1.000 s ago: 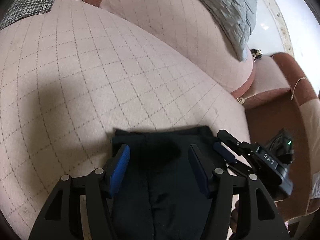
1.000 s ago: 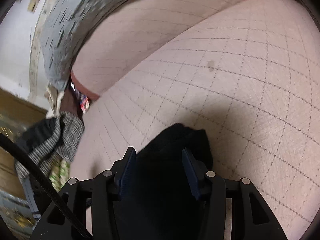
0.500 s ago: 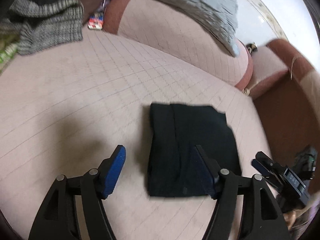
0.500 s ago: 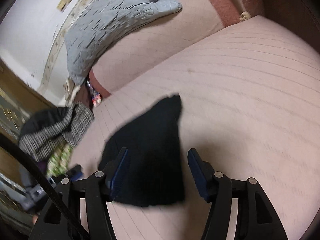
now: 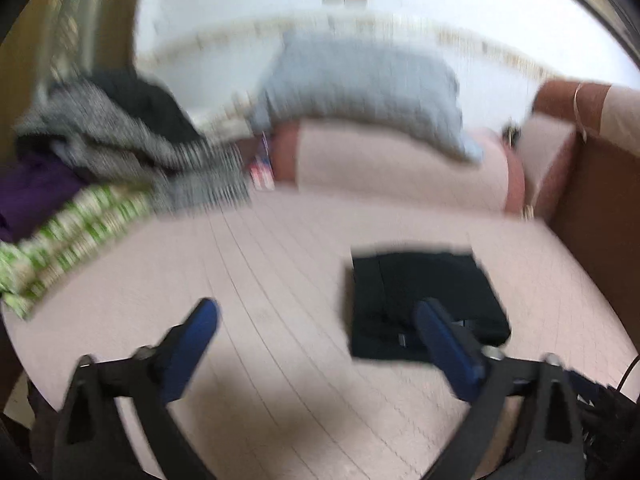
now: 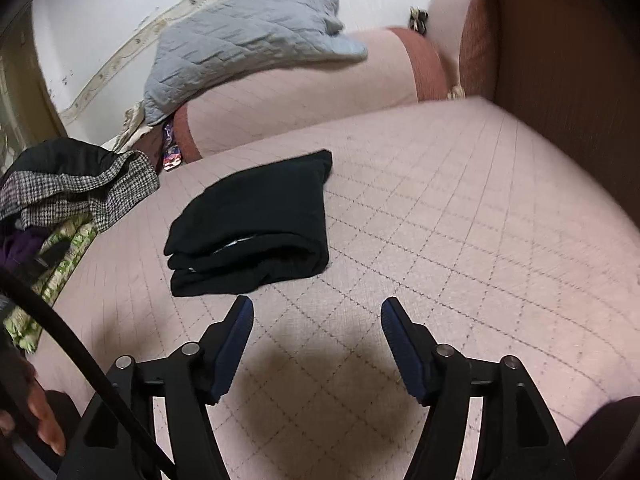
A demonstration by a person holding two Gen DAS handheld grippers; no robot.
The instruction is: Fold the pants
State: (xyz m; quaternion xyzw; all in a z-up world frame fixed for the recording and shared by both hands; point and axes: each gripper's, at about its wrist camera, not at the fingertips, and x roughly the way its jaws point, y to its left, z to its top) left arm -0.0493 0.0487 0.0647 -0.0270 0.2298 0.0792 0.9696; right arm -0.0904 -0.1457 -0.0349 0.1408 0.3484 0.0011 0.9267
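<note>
Two grippers, both empty. Left wrist view (blurry): left gripper (image 5: 316, 316) jaws spread very wide & opening, nothing between the pads; folded black pants (image 5: 424, 304) lie on pink sofa seat (image 5: 260, 260), partly behind the right-side finger. Right wrist view: right gripper (image 6: 317, 312) jaws apart, opening, over bare seat; pants (image 6: 256, 224) just ahead-left, not touched.

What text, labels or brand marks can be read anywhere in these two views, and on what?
None can be read.
Small white tag on the folded black pants: too small to read.
Red, white and blue packet by the bolster: print too small in one view, blurred in the other.
</note>
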